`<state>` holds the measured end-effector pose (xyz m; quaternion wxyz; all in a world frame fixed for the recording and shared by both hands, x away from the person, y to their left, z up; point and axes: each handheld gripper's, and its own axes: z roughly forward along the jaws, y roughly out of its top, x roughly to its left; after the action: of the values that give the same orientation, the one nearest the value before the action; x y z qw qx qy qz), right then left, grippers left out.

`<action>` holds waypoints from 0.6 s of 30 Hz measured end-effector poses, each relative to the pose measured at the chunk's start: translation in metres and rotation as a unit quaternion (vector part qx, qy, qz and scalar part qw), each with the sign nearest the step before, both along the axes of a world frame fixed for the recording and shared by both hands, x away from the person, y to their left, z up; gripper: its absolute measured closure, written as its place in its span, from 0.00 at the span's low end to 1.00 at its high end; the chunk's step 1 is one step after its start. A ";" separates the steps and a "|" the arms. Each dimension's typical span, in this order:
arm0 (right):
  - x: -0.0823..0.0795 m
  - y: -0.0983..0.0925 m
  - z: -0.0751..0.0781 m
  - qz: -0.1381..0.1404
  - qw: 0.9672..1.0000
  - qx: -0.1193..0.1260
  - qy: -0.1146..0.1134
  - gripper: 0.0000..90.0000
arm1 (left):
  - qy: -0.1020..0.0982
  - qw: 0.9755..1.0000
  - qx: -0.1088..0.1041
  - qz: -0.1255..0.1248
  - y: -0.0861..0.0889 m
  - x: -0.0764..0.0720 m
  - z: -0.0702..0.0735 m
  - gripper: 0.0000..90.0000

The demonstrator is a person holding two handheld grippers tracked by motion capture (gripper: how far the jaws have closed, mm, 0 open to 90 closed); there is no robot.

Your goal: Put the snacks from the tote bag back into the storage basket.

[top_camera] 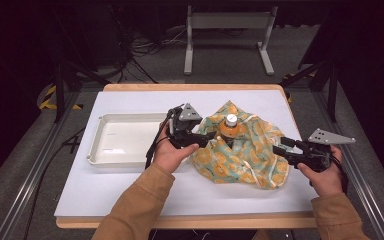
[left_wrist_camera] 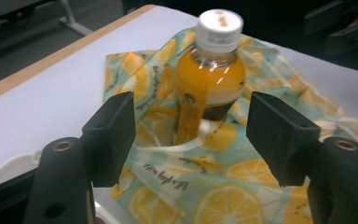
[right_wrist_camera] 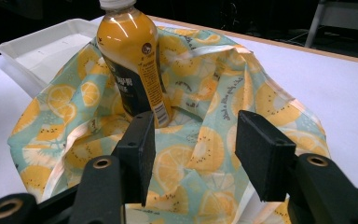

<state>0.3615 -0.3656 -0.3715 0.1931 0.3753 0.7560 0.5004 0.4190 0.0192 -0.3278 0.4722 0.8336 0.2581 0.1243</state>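
An orange juice bottle point(top_camera: 228, 127) with a white cap stands upright in the hollow of a lemon-print cloth bag point(top_camera: 240, 157) on the white tabletop. My left gripper point(top_camera: 207, 136) is at the cloth's left edge, level with the bottle. In the left gripper view its jaws stand open point(left_wrist_camera: 191, 135), with the bottle point(left_wrist_camera: 209, 79) and cloth point(left_wrist_camera: 214, 186) beyond them and untouched. My right gripper point(top_camera: 279, 149) hovers at the cloth's right edge. In the right gripper view it is open point(right_wrist_camera: 193, 149) above the cloth point(right_wrist_camera: 214, 93), the bottle point(right_wrist_camera: 133, 65) farther off.
A shallow white tray point(top_camera: 125, 162) lies just left of the left hand; its rim also shows in the right gripper view point(right_wrist_camera: 37, 51). The white mat point(top_camera: 130, 195) has bare room in front. A grey metal stand point(top_camera: 227, 20) is on the floor behind the table.
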 end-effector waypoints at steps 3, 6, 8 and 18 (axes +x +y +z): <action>0.000 -0.003 -0.002 0.000 1.000 0.002 0.000 0.54 | 0.000 1.000 -0.010 -0.013 -0.002 -0.003 0.004 0.36; -0.001 -0.005 -0.004 0.004 1.000 0.005 -0.004 0.53 | -0.002 0.999 -0.023 -0.026 -0.005 -0.005 0.009 0.35; -0.001 -0.005 -0.004 0.006 1.000 0.007 -0.005 0.53 | -0.007 0.999 -0.028 -0.031 -0.008 -0.005 0.013 0.35; -0.001 -0.004 -0.005 0.008 1.000 0.012 -0.010 0.52 | -0.016 0.995 -0.073 -0.068 -0.018 0.003 0.015 0.30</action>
<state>0.3602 -0.3695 -0.3765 0.1920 0.3665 0.7507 0.5151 0.4217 0.0007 -0.3127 0.5430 0.8105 0.2017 0.0863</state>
